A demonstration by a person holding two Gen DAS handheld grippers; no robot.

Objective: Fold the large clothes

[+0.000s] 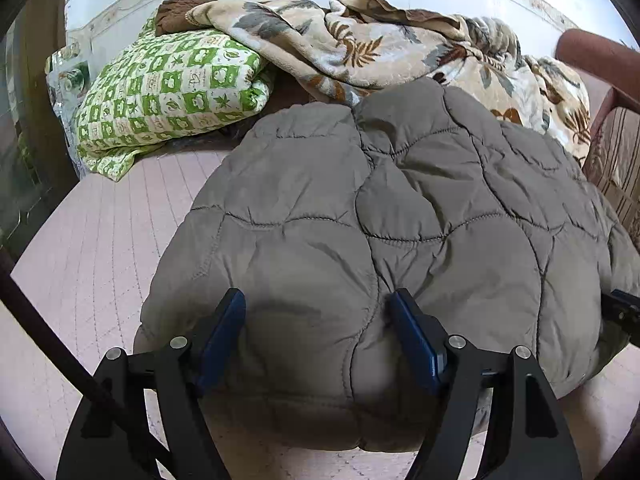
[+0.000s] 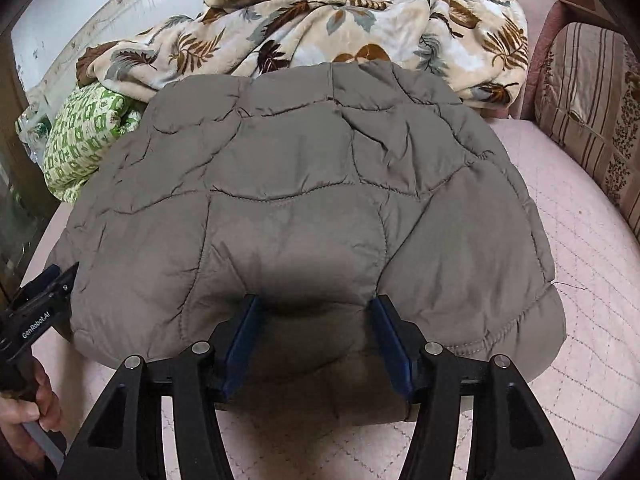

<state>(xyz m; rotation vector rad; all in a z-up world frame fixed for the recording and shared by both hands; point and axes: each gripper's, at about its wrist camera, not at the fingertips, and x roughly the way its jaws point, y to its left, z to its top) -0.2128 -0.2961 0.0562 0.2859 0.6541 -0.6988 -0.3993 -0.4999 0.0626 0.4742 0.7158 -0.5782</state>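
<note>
A grey quilted jacket (image 1: 420, 200) (image 2: 304, 168) lies folded into a thick puffy bundle on a pink quilted bed cover (image 1: 100, 240) (image 2: 580, 280). My left gripper (image 1: 316, 312) straddles the bundle's near left edge. Its blue pads (image 1: 224, 320) press into the padding, which bulges and creases between them. My right gripper (image 2: 314, 312) grips the near right edge the same way, with a dark crease between its pads (image 2: 386, 328). The left gripper's body (image 2: 52, 284) shows at the jacket's left side, held by a person's hand (image 2: 24, 408).
A crumpled leaf-print blanket (image 1: 360, 48) (image 2: 320, 28) lies behind the jacket. A folded green checked quilt (image 1: 168, 92) (image 2: 80, 140) sits at the back left. A striped cushion (image 2: 588, 100) stands along the right. Bare pink cover shows left and right of the jacket.
</note>
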